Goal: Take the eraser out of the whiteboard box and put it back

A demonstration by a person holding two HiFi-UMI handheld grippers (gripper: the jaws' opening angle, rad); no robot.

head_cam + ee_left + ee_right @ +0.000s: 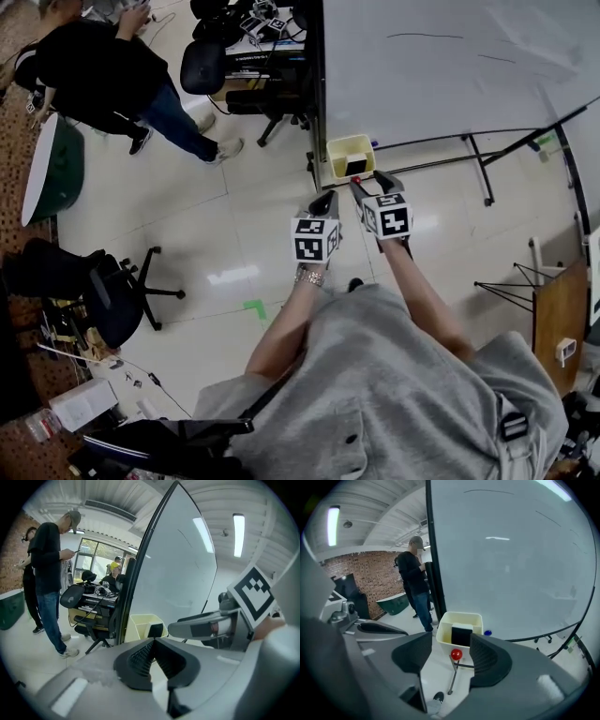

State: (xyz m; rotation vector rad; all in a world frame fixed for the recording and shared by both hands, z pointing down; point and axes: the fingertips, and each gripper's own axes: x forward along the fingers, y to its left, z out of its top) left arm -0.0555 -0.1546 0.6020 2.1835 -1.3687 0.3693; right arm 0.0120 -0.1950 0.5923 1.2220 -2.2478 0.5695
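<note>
one pale yellow whiteboard box [446, 620] hangs at the lower edge of one whiteboard [511, 564], and one black eraser [461, 635] stands upright inside it, its lower part hidden by the box wall

two grippers point toward the box: the left gripper [153, 641] has its fingers [140, 657] pressed together with nothing between them, while the right gripper [451, 640] has its fingers [488, 659] spread wide and empty, with box and eraser showing through the gap, apart from them

each gripper carries one cube [314, 239] of black-and-white square markers

one red knob [456, 654] on a thin rod shows just below the box, and one small blue round thing [487, 633] sits beside the box

in the head view one bystander [108, 66] stands on the floor, partly cut off by the frame's edge

faint dark strokes on the whiteboard are too thin to read
</note>
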